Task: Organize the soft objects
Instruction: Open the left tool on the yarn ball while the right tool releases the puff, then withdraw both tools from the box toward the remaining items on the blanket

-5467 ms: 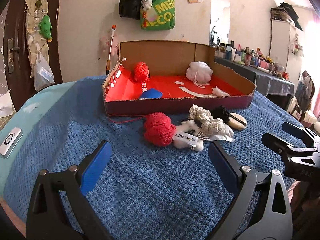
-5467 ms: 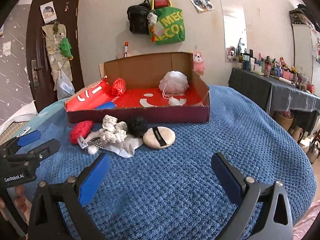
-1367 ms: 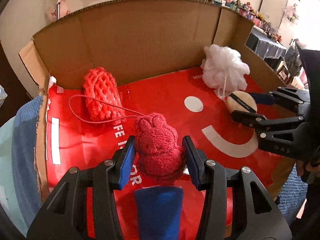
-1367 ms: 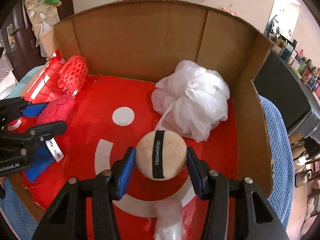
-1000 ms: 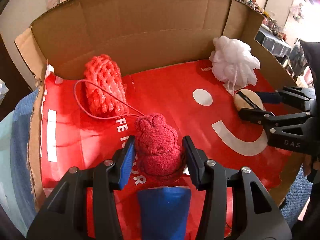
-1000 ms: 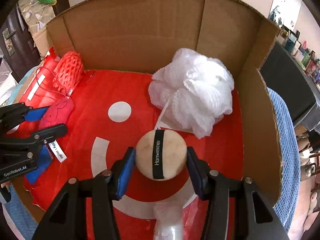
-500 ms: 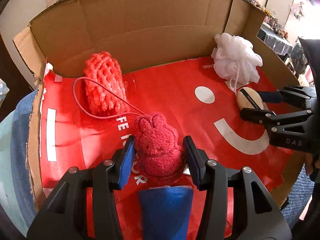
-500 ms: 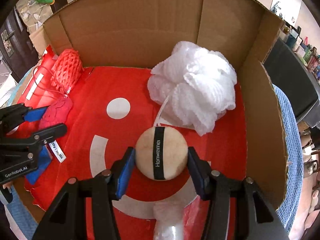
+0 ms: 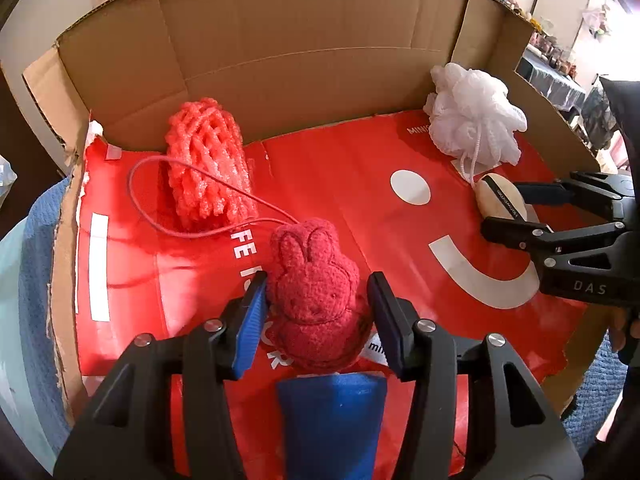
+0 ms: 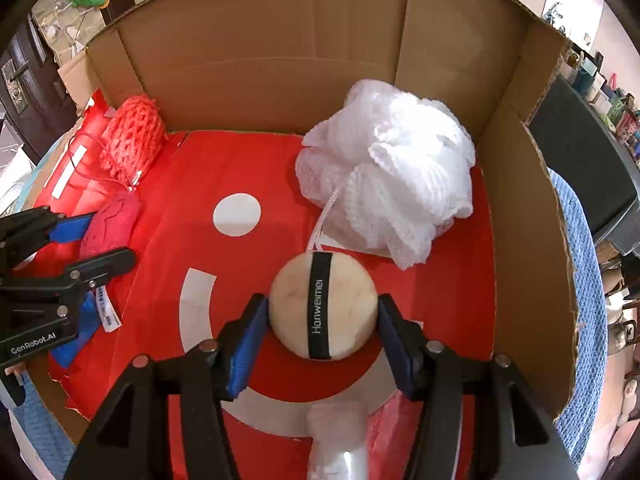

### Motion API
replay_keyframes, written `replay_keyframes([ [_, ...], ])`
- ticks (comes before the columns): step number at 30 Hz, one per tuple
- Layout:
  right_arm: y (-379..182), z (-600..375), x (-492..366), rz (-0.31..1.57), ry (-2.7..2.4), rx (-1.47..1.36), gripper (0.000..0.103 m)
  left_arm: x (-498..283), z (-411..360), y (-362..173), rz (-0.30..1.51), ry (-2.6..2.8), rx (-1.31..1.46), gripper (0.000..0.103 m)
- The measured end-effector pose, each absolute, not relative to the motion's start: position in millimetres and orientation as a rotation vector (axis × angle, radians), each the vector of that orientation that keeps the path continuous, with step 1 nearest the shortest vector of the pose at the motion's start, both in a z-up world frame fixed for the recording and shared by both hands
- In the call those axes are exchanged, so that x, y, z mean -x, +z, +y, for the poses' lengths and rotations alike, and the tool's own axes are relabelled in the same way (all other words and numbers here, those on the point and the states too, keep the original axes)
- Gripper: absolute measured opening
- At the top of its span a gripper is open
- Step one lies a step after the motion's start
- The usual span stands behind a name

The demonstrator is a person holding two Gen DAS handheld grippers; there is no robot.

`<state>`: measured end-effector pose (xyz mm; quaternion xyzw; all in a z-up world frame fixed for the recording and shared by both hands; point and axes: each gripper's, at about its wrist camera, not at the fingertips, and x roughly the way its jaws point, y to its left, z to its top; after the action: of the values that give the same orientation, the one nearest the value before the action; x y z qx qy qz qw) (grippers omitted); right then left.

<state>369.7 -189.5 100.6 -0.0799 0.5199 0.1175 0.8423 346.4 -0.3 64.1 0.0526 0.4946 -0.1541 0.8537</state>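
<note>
while both sit inside the cardboard box [image 10: 516, 184], left tool [image 9: 316, 312] pinches red bunny plush [image 9: 314, 296] near red mesh sponge [image 9: 206, 168]; right tool [image 10: 320, 330] pinches round powder puff [image 10: 322, 310] beside white loofah [image 10: 392, 184]

"Hanweimei" on puff strap [image 10: 319, 304]; "DAS" on right tongs [image 9: 520, 210]; "GenRobot.AI" on left tongs [image 10: 96, 240].

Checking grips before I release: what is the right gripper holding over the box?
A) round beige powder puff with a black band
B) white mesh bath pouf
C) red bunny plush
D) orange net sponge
A: the right gripper is clamped on the powder puff, black band facing up.
</note>
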Motion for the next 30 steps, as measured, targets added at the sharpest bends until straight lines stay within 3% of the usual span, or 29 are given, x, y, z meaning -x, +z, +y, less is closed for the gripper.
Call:
replay_keyframes([
  [6,99.6,-186.7,-369.4,1.098,0.25,0.169,0.062,-344.9,1.4,67.6,1.022,-0.328,-0.104,0.061],
  [9,99.5,-185.5,-368.9,1.097,0.25,0.169,0.071,-342.6,2.5,70.3,1.011,-0.33,-0.103,0.063],
  [19,106.6,-181.3,-356.2,1.072,0.243,0.175,0.075,-324.8,12.9,90.5,0.959,-0.323,-0.053,0.074],
  [25,122.1,-179.1,-341.4,1.036,0.247,0.179,0.082,-305.5,14.1,112.0,0.906,-0.329,-0.034,0.075],
  [30,139.5,-176.7,-322.5,0.994,0.254,0.172,0.089,-284.3,16.6,132.4,0.842,-0.328,-0.014,0.083],
])
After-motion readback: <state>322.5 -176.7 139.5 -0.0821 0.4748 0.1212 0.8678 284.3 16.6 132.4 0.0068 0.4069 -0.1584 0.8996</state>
